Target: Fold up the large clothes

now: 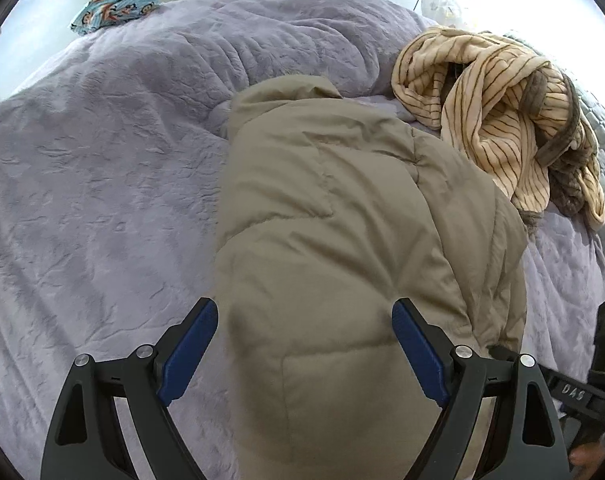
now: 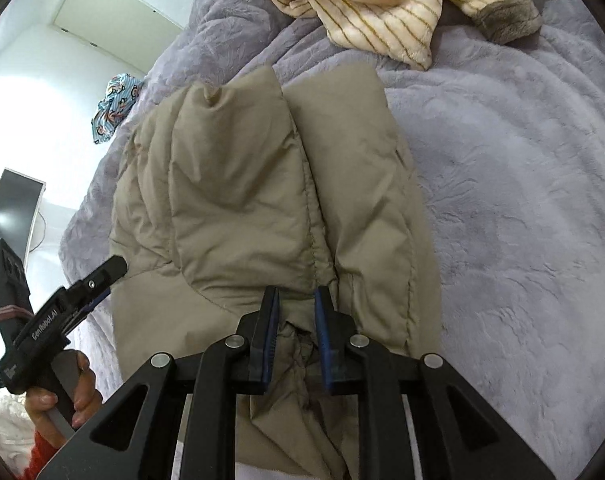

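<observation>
Khaki padded cloth fills the middle of both views: a puffy jacket (image 1: 342, 208) lies on the lilac bed cover (image 1: 102, 200), already doubled lengthwise into a long strip. Its long axis runs straight away from both claws, near end toward the person, far end toward a striped fleece garment (image 1: 494, 120).

The right claw (image 2: 296, 300) is narrow, its pads pinching a bunched pleat at the jacket's near edge. The left claw (image 1: 304, 320) hangs wide over the same near end, gripping nothing. Judging by this, the right hand is set to lift that end and carry it along the strip.

Only the right view shows the pinch, the centre seam and the person's hand (image 2: 62, 396); the left view shows the whole fleece pile.
</observation>
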Demonstrator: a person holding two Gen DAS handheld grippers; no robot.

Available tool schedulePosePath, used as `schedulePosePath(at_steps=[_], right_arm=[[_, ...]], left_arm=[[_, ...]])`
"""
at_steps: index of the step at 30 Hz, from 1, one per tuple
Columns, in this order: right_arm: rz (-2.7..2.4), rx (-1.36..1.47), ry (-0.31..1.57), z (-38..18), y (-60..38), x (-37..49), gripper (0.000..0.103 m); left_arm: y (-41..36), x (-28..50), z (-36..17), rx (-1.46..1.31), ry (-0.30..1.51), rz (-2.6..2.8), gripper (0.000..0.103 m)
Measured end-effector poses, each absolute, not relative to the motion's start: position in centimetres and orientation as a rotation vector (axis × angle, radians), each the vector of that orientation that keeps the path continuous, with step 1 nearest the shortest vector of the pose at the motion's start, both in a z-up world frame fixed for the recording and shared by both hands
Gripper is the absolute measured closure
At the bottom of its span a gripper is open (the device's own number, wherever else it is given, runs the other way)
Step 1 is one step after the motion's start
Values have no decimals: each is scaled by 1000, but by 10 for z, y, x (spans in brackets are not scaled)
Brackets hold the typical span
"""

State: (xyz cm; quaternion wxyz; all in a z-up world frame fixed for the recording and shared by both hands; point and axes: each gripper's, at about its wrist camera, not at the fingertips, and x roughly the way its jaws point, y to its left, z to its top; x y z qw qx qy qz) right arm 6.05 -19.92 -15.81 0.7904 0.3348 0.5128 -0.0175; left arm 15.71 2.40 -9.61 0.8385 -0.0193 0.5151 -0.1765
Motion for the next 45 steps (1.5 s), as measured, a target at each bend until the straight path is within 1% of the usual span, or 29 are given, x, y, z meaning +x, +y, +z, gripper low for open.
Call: schedulePosePath(at_steps=[8,18,22,27,30,36,41,45], right_arm=[[-68,686,1081,-130,-191,48,83],[-114,708,1109,-131,-186,18,82],[-137,642,1115,-123,-179,11,82],[-146,624,1126,-117,-172,3,82],[-164,630,1136,-110,-171,-3,82],[-171,593,1156,-91,-160,-17,82],[-177,575,1178,-79,-145,-26,82],[-187,568,1189,-68,-132,-33,82]], left_arm=[[39,136,-84,-35,1103,-349,14],[58,113,-84,-14,1131,-302,14],[61,98,-82,35,1121,-284,14],[69,84,-82,23,1149,-286,14],[75,78,-80,-5,1147,-289,1],[82,67,-72,-48,1156,-300,1],[90,56,-52,-25,1120,-299,1],[101,50,-39,-42,1130,-300,1]])
